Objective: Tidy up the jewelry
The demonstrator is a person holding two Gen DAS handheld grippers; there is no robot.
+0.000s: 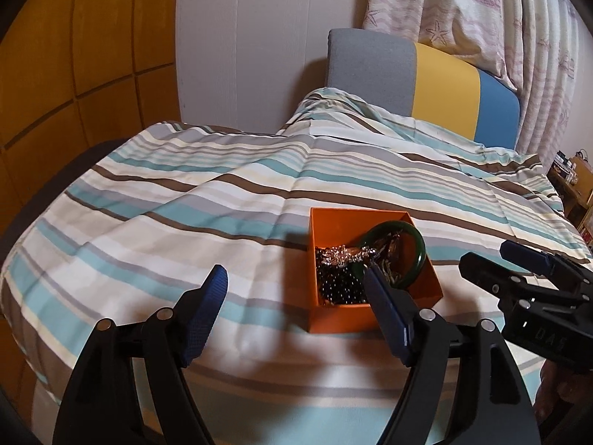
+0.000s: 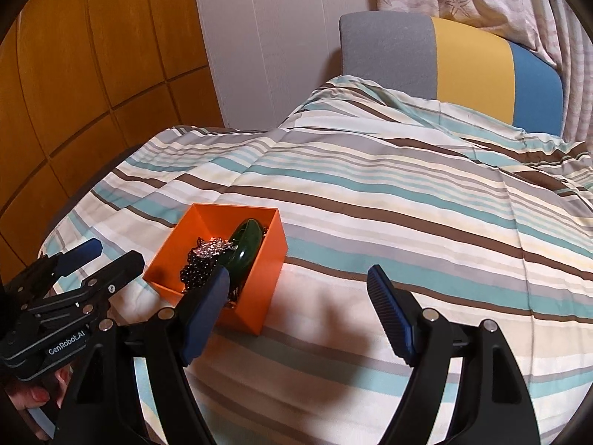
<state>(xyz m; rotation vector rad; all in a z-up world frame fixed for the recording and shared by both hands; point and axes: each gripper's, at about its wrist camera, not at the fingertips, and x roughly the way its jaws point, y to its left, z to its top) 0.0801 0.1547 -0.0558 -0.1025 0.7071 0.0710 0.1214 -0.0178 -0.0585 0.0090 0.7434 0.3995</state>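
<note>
Both claws hang spread wide and empty above the bed (image 1: 185, 193), which suggests nothing is being carried at this moment. The left claw (image 1: 296, 296) has its fingers apart over bare striped cover, and the orange box (image 1: 426, 285) sits just ahead of it and toward its right finger, whose blue pad overlaps the box's near edge in the left wrist view. From the right claw (image 2: 300, 289) the same box lies ahead and to the left, its near corner behind that claw's left finger. The jewelry is all in the box: a green bangle (image 1: 418, 244) leans tilted against the far right wall, probably because the heap beneath props it up; a string of dark beads (image 1: 333, 285) pools along the near left side, and a silvery chain (image 1: 341, 254) lies across the top between beads and bangle. Gathered this way the pieces stay together on a soft surface where loose items could sink into folds. With every visible piece boxed, the task looks nearly or fully done.
</note>
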